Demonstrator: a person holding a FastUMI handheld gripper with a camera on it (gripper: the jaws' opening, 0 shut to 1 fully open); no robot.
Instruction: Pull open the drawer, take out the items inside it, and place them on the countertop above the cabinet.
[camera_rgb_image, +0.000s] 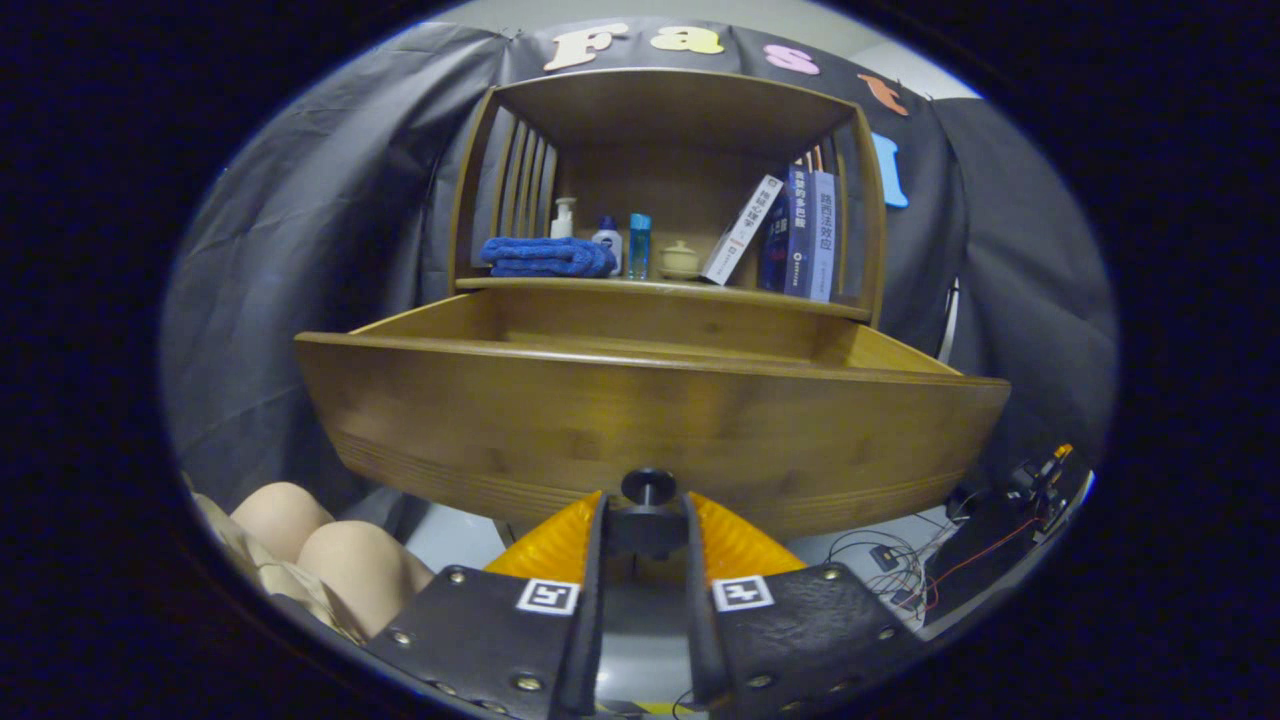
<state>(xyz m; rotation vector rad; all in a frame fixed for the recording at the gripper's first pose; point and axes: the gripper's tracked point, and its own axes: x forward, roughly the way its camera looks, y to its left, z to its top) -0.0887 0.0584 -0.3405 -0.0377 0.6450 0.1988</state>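
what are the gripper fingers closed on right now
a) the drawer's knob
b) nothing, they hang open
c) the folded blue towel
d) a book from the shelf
a: the gripper has both fingers pressed on the dark drawer knob at the front of the wooden drawer, which stands pulled out below the shelf that holds the blue towel and the books.

A folded blue towel (548, 257), small bottles (608, 243), a lidded jar (680, 259) and leaning books (795, 232) line a wooden shelf (660, 288).
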